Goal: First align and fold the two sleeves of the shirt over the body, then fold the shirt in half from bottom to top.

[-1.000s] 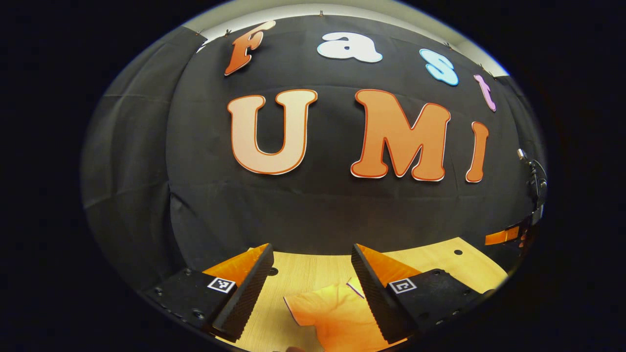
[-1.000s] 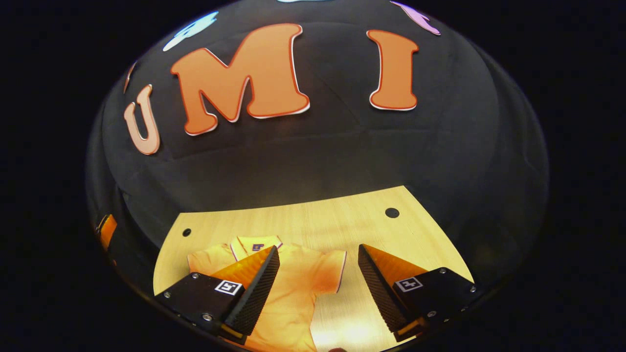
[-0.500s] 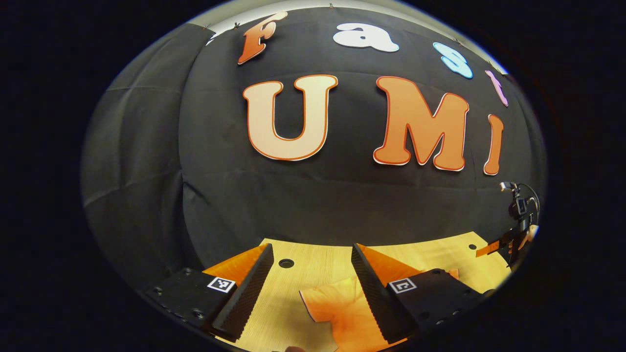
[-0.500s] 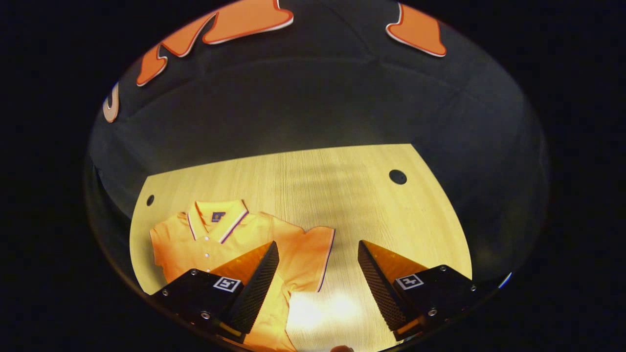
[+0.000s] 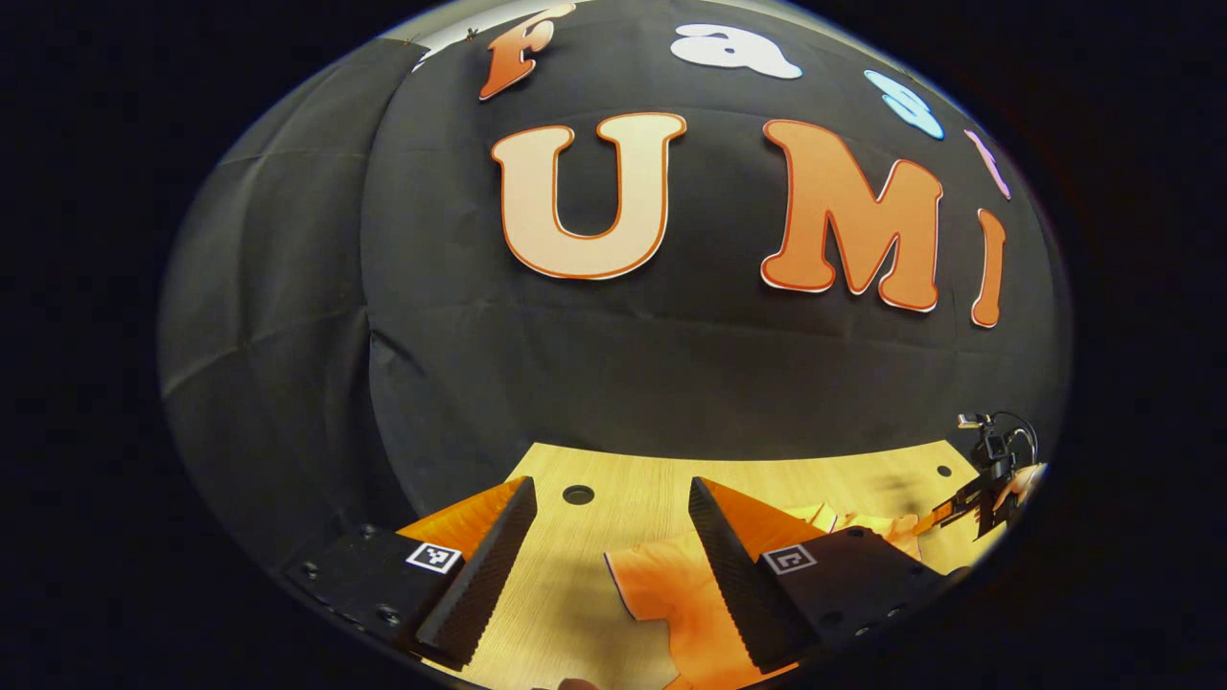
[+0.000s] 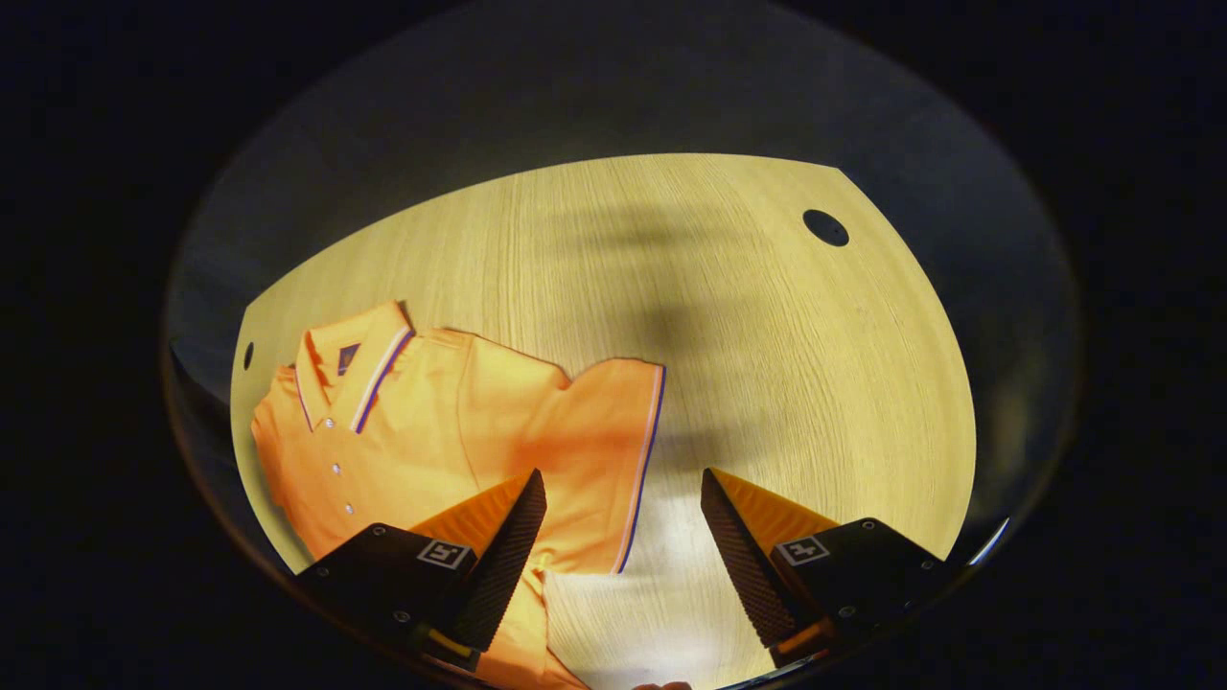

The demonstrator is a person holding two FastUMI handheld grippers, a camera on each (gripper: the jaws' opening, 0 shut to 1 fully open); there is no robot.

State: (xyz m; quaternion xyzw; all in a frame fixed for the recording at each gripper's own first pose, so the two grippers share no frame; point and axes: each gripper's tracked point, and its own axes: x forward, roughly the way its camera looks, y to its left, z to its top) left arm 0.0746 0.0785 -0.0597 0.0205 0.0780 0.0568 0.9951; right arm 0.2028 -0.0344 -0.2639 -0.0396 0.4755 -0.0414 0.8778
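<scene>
Here, my right gripper (image 6: 618, 522), fingers spread and empty, hangs above the shirt (image 6: 422, 431)'s near sleeve (image 6: 604, 450), cuff between them, on the desk (image 6: 767, 364); left gripper (image 5: 609, 551) likewise spread.

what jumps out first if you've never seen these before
The orange shirt, lying flat and unfolded on the pale wooden table, its collar toward the far left and one sleeve spread out just ahead of the right gripper. Both that and the left gripper hang open above the cloth, holding nothing.
</scene>
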